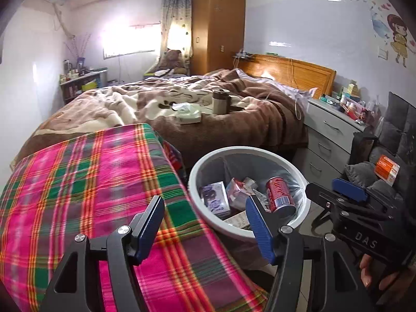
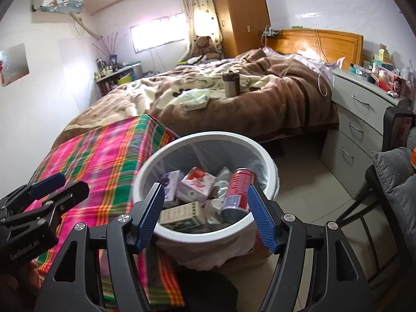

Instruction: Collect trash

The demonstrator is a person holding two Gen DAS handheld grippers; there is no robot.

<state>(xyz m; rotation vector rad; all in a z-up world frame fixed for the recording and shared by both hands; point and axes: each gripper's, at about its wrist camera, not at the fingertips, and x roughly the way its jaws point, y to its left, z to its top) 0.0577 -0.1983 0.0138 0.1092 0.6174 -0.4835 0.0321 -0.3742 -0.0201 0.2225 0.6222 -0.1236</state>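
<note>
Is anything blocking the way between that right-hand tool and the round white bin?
Nothing visible does. The right gripper hangs open right over the round white trash bin, whose mouth is uncovered, with a red can and cartons inside.

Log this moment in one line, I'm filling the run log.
left gripper: open, empty | right gripper: open, empty | trash bin: holds red can, cartons

Sunlit bedroom: rumpled brown bed (image 1: 182,104), wooden wardrobe (image 1: 218,26), grey drawers (image 2: 364,119), white walls.

A white bin (image 2: 270,167) holds a tilted red can (image 2: 238,191) among cartons (image 2: 199,184).
</note>
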